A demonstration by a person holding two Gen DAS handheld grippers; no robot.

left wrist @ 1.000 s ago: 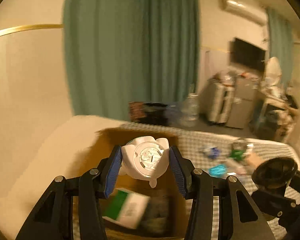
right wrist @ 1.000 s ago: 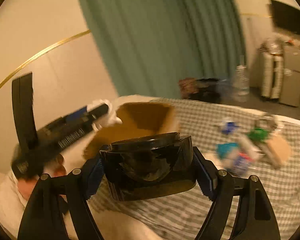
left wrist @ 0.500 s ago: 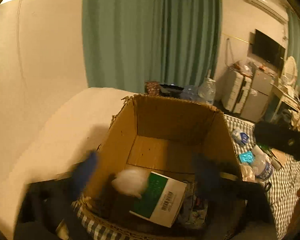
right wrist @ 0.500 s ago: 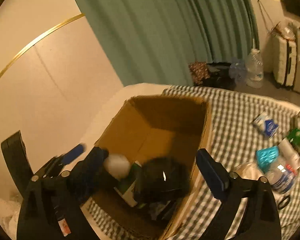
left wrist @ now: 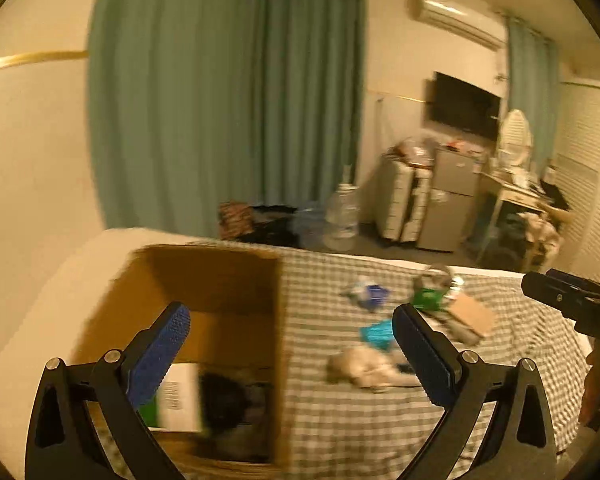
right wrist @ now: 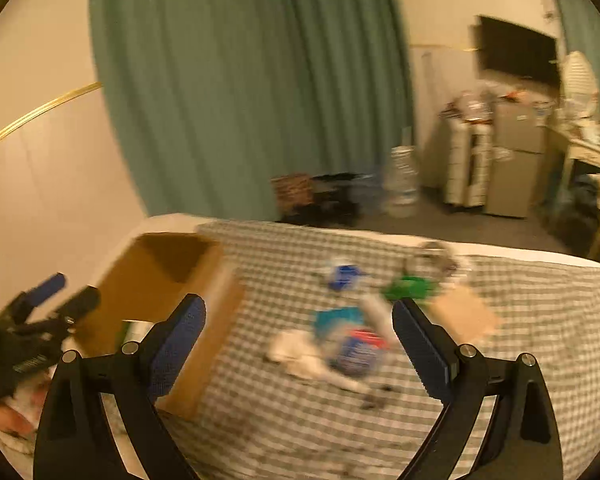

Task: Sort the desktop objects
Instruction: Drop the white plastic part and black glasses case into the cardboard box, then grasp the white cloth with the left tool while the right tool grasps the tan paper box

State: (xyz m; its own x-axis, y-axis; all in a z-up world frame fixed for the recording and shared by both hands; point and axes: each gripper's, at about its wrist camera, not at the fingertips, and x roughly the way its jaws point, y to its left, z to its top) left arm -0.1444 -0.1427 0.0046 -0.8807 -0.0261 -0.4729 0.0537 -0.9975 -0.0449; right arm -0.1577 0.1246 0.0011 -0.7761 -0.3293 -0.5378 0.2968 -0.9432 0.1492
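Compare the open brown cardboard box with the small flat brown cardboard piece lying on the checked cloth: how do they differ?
The open brown cardboard box stands tall with walls, while the small flat brown cardboard piece lies flat. The box holds things, including a white and green carton; nothing rests on the piece. The box sits at the left end of the checked cloth, the piece among loose items farther right. Both are plain brown cardboard.

We see a lived-in bedroom: a bed (left wrist: 340, 420) in a checked sheet, green curtains (left wrist: 228, 100), a wall TV (left wrist: 462, 106), an air conditioner (left wrist: 456, 20) and a small fridge (left wrist: 448, 200).
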